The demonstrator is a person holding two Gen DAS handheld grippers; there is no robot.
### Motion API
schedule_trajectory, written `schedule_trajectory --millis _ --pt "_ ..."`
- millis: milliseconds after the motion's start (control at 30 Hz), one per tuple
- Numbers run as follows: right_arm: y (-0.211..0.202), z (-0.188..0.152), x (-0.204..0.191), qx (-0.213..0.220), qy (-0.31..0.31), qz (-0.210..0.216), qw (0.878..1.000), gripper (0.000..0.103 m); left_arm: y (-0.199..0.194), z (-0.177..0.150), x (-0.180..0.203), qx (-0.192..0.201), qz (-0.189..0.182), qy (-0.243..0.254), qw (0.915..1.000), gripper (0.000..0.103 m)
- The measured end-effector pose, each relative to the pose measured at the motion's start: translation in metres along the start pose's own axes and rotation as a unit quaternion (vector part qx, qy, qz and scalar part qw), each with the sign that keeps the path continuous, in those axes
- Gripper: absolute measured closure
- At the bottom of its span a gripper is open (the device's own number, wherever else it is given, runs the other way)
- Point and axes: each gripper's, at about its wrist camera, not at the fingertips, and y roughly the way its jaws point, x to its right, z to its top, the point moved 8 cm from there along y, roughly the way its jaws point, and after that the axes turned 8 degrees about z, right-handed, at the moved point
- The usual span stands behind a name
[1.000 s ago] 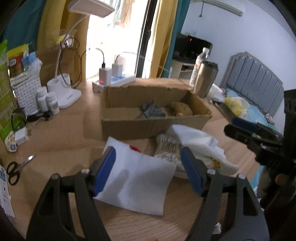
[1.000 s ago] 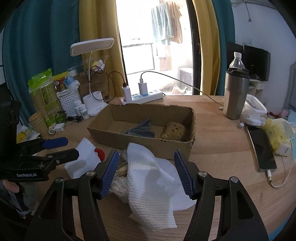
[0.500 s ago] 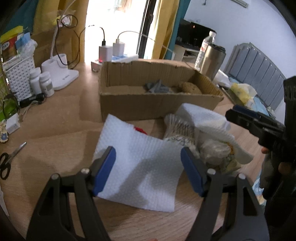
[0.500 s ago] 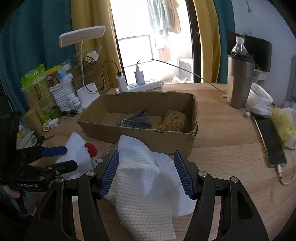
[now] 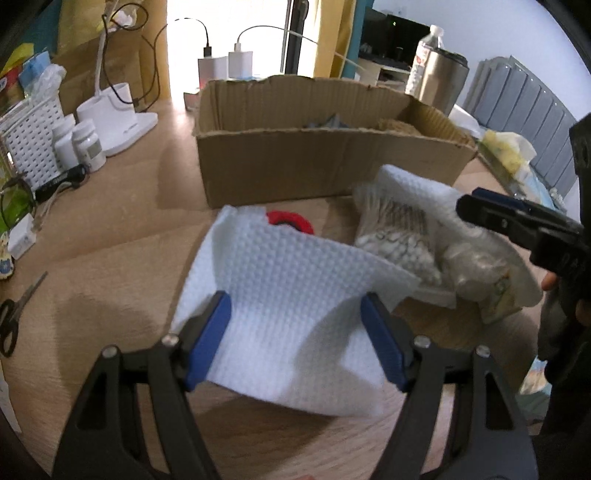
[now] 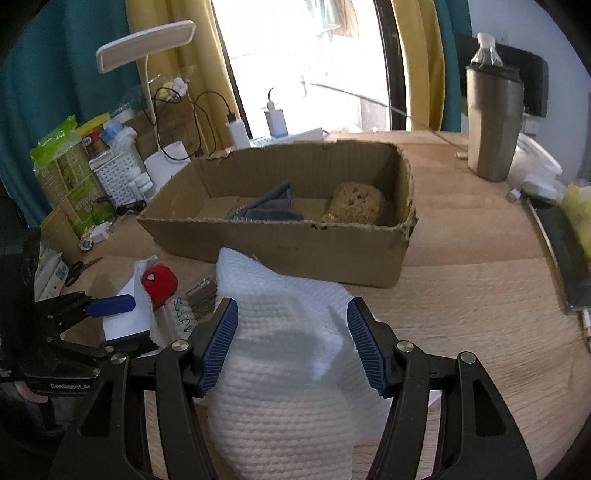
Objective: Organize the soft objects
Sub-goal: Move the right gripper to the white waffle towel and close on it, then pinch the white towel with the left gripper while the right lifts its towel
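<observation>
Wooden tabletop, pale, round-edged. Behind it: bright glazed door with dark frame, strong daylight entering. Yellow curtains on both sides; teal curtain further left. White desk lamp on a bent neck, its base on the tabletop. Pale blue-white wall. Grey padded headboard at right. Dark monitor beyond the tabletop.
</observation>
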Motion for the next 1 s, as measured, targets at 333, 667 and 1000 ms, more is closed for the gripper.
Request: schedule_trajectory --millis 333,667,1000 --pt "0.004 -0.003 -0.008 -0.008 -0.015 0.003 1.000 0.069 0.003 -0.003 0.006 0.022 0.032 0.032 0.9988 0.029" --pt "-0.002 -0.001 -0.020 0.000 -0.043 -0.004 0.999 0.090 -0.004 -0.007 -0.002 0.029 0.026 0.035 0.9986 0.062" --pt "-0.015 0.007 -0.026 0.019 -0.056 -0.016 0.998 0.096 -0.021 -0.014 -0.004 0.039 -0.011 0.014 0.9991 0.089"
